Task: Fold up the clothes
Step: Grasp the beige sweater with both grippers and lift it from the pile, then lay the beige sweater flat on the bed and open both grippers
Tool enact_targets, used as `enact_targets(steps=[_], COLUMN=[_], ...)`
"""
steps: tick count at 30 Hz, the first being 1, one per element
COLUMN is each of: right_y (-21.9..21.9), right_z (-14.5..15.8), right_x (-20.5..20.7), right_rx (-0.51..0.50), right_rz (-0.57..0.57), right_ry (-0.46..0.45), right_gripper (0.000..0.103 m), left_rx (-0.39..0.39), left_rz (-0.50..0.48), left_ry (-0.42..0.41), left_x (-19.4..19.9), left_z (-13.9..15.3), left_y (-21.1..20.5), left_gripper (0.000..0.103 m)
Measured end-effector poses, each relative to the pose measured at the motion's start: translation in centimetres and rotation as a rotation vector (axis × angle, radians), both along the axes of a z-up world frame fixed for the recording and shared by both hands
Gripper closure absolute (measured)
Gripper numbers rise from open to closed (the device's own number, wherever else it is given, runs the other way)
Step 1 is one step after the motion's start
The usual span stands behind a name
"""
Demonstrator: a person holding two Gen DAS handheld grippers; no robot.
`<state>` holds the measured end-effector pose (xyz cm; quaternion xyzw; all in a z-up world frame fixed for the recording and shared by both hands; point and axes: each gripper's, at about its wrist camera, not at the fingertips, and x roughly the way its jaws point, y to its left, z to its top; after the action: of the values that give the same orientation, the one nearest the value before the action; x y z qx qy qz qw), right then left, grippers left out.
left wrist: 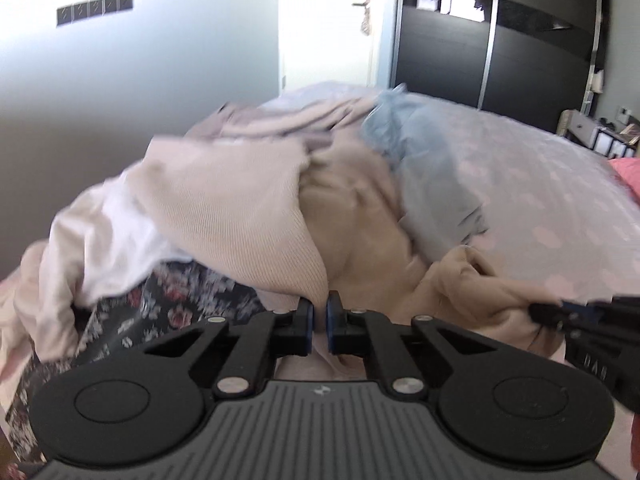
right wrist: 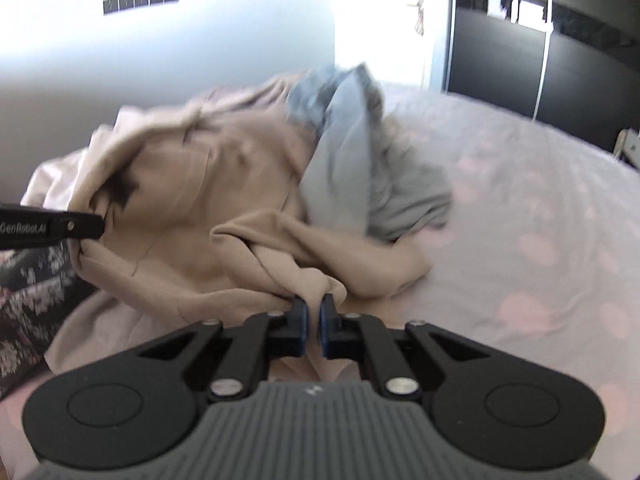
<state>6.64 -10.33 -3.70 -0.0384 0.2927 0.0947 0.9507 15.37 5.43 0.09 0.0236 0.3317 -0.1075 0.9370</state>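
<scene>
A beige knit garment lies crumpled in a clothes pile on the bed. My left gripper is shut on one edge of it, and the right wrist view shows that gripper coming in from the left and pinching a bunched fold. My right gripper is shut on another gathered edge nearer the bed's middle, and it appears at the right of the left wrist view. The cloth sags between the two grips. A blue-grey garment lies against the beige one's far side.
A white garment and a dark floral fabric lie at the pile's left. The pale dotted bedsheet stretches to the right. A dark wardrobe and a bright doorway stand beyond the bed.
</scene>
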Motion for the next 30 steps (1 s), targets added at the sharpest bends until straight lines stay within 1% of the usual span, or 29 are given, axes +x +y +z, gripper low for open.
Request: enact_targets(steps=[4, 7, 9, 12, 15, 17, 19, 22, 26, 28, 29, 30], right_y=[-2.5, -5.0, -7.0, -10.4, -14.0, -16.4, -18.7, -22.2, -26.9, -29.3, -30.4, -31.4], right_z=[5.2, 8.6, 10.1, 11.6, 12.3, 12.2, 11.5, 9.1, 5.7, 4.0, 3.2, 2.4], right_x=[-3.7, -7.1, -9.5, -13.1, -16.8, -19.2, -21.5, -23.3, -25.5, -26.4, -26.6, -26.8], right_rx=[-0.055, -0.079, -0.091, -0.12, -0.165, -0.173, -0.185, -0.215, -0.252, -0.266, -0.249, -0.223], right_rz=[-0.044, -0.075, -0.111, -0.182, -0.263, -0.312, -0.364, -0.486, -0.653, -0.728, -0.745, -0.754], right_ry=[-0.155, -0.224, -0.25, -0.273, -0.294, -0.269, -0.227, -0.154, -0.053, 0.003, 0.04, 0.079], right_gripper=[0.097, 0.097, 0.097, 0.097, 0.097, 0.097, 0.096, 0.096, 0.097, 0.097, 0.097, 0.097], left_rx=[-0.036, -0.058, -0.078, -0.112, -0.152, -0.159, -0.159, -0.147, -0.092, -0.048, -0.028, -0.015], left_rz=[-0.088, -0.163, -0.218, -0.329, -0.462, -0.548, -0.627, -0.73, -0.859, -0.906, -0.919, -0.92], left_ry=[-0.06, -0.077, -0.076, -0.065, -0.001, 0.044, 0.09, 0.182, 0.284, 0.318, 0.323, 0.325], left_x=[-3.7, -6.9, -9.1, -13.2, -17.1, -19.5, -21.6, -23.8, -26.3, -27.1, -27.3, -27.1], left_z=[4.5, 7.1, 8.3, 9.4, 8.7, 7.3, 5.7, 2.8, -0.6, -1.8, -2.1, -2.7], left_y=[-2.0, -4.1, -5.6, -8.5, -11.7, -13.9, -16.3, -19.8, -23.2, -24.2, -24.3, -24.5], left_gripper=[0.099, 0.099, 0.1, 0.1, 0.1, 0.1, 0.1, 0.1, 0.098, 0.089, 0.079, 0.073])
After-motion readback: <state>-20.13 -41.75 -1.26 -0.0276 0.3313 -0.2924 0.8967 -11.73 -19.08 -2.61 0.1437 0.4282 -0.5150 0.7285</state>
